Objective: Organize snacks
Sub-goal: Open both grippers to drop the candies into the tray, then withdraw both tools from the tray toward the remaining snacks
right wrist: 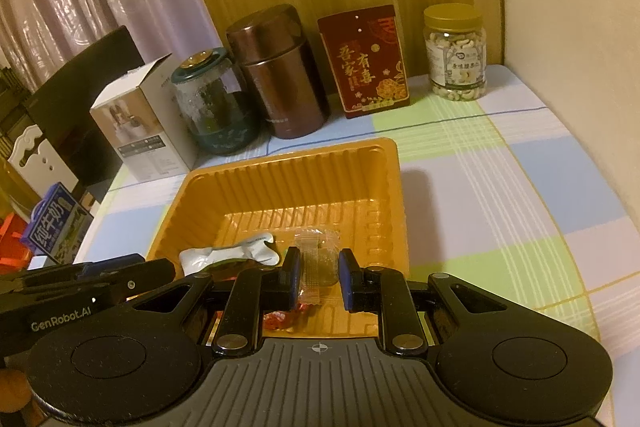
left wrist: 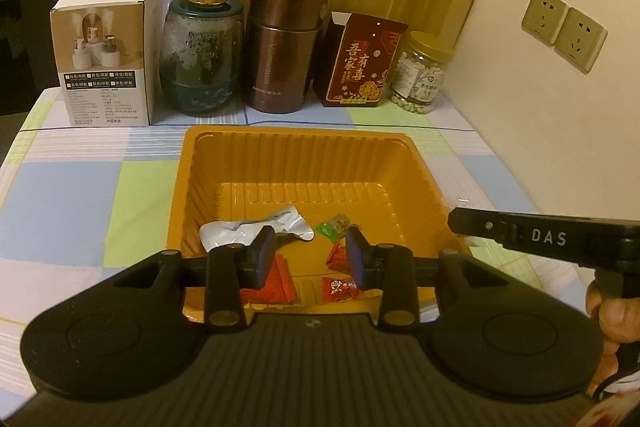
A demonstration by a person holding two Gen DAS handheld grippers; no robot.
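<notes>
Snacks lie in the orange tray [left wrist: 224,163] on your checked tablecloth [left wrist: 100,195], below a row of containers against the wooden panel. Your left gripper [left wrist: 310,255] hangs over the tray's near end, jaws apart and empty, above a silver packet [left wrist: 224,233], red wrappers [left wrist: 340,257] and a green candy [left wrist: 330,229]. Your right gripper [right wrist: 319,273] hovers with jaws apart around a clear-wrapped snack [right wrist: 316,259]; whether the pads touch it is unclear.
</notes>
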